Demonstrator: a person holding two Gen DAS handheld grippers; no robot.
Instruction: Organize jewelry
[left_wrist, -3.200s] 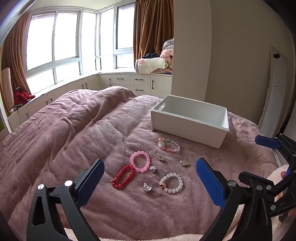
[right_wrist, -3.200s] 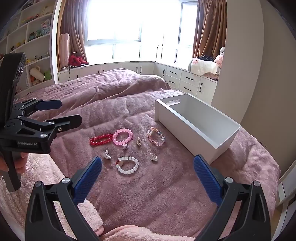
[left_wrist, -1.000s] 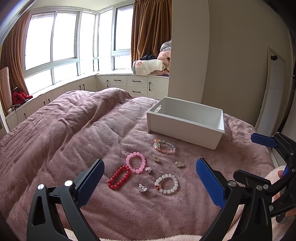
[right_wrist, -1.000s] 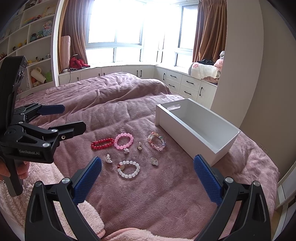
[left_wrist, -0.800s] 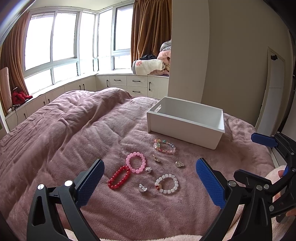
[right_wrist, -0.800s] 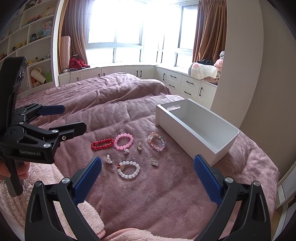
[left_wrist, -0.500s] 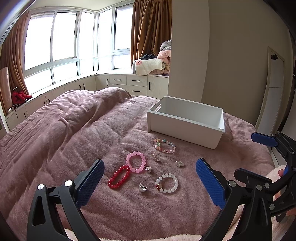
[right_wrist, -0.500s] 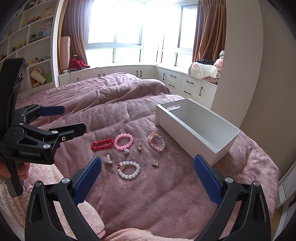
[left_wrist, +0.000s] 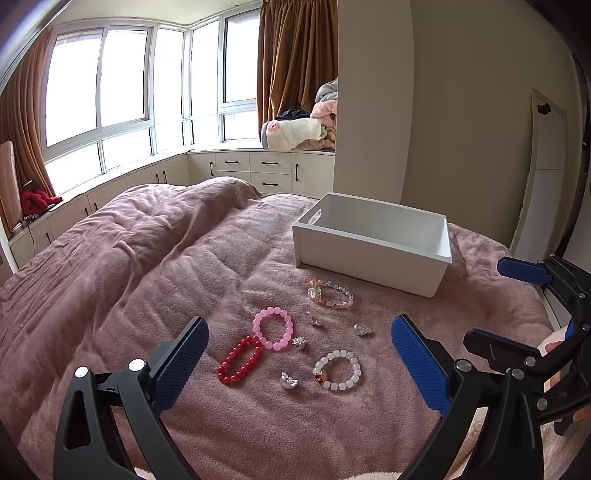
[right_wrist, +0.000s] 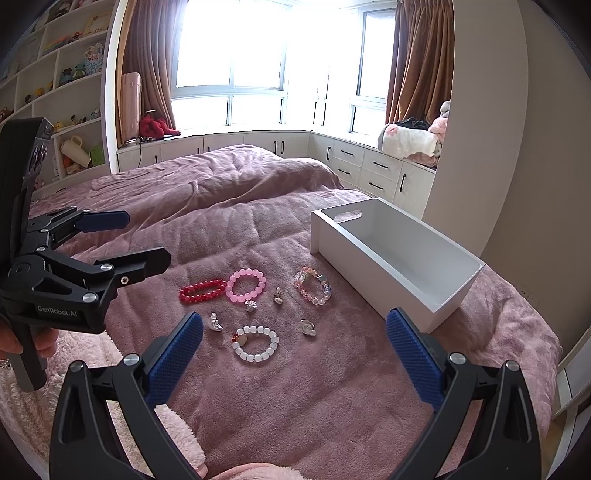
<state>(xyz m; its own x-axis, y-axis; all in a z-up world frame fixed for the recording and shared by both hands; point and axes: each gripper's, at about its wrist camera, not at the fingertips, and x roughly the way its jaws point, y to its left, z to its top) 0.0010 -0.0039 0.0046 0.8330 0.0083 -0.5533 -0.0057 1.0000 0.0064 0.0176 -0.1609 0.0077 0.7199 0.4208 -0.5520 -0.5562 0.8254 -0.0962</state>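
Jewelry lies on the mauve bedspread: a red bead bracelet (left_wrist: 239, 359) (right_wrist: 202, 290), a pink bead bracelet (left_wrist: 273, 329) (right_wrist: 246, 284), a white bead bracelet (left_wrist: 337, 374) (right_wrist: 255, 343), a multicolour crystal bracelet (left_wrist: 330, 293) (right_wrist: 313, 285) and several small silver charms (left_wrist: 288, 380) (right_wrist: 307, 328). An empty white box (left_wrist: 373, 242) (right_wrist: 397, 260) stands behind them. My left gripper (left_wrist: 297, 365) (right_wrist: 123, 240) is open and empty, above and short of the jewelry. My right gripper (right_wrist: 293, 360) (left_wrist: 517, 306) is open and empty, also short of it.
The bed's right edge (right_wrist: 554, 354) drops off past the box. A fluffy pink throw (right_wrist: 173, 424) lies at the near edge. Window-seat cabinets (left_wrist: 273, 173) and a wall pillar (left_wrist: 369, 110) stand beyond the bed.
Both views have barely shifted over the last second. Since 3.2 s ago both grippers drew back slightly. No jewelry has moved.
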